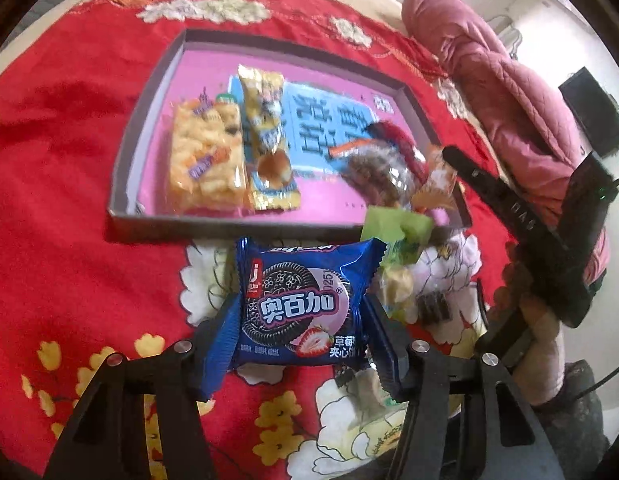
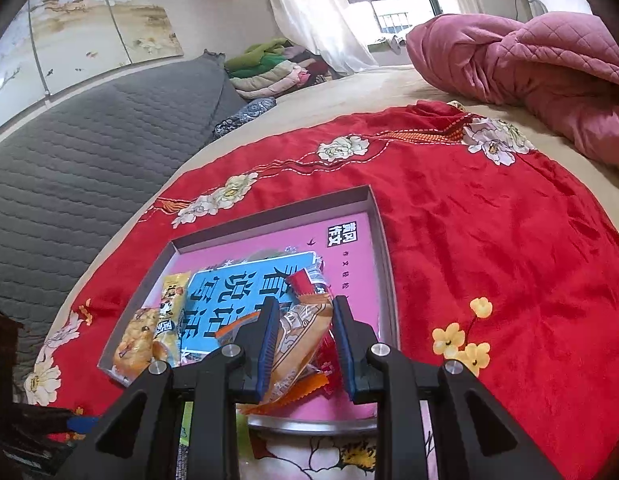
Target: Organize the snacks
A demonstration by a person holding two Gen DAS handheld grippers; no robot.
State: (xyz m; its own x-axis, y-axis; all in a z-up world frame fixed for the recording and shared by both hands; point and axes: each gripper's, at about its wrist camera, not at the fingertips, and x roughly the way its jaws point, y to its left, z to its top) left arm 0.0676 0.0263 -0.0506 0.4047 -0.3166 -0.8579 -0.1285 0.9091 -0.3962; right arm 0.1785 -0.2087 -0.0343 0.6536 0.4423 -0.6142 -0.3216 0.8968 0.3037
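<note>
Left gripper [image 1: 299, 320], lower centre of the left wrist view: clamped on a blue cookie packet [image 1: 297, 308], one finger [image 1: 383, 344] pressing each crimped side, the packet held in front of the near wall of the tray [image 1: 237, 222]. Right gripper [image 2: 305, 332], lower centre of the right wrist view: jaws drawn close together and clamped on an orange snack packet [image 2: 299, 344], held over the near right part of the tray [image 2: 383, 264]. Tray: shallow, grey-walled, pink-floored with a blue printed panel, centre of the left wrist view, resting on a red flowered cloth [image 1: 69, 184]. Contents, left side: a clear bag of yellow puffed snacks [image 1: 205, 156], touching a yellow wrapped snack [image 1: 267, 136] just to its right. Contents, right side: blurred wrappers, kinds not distinguishable. Outside the tray, on the cloth just right of the cookie packet: a green packet [image 1: 397, 232] and other small wrapped sweets. Upper right of both views: a pink quilt [image 2: 529, 60].
</note>
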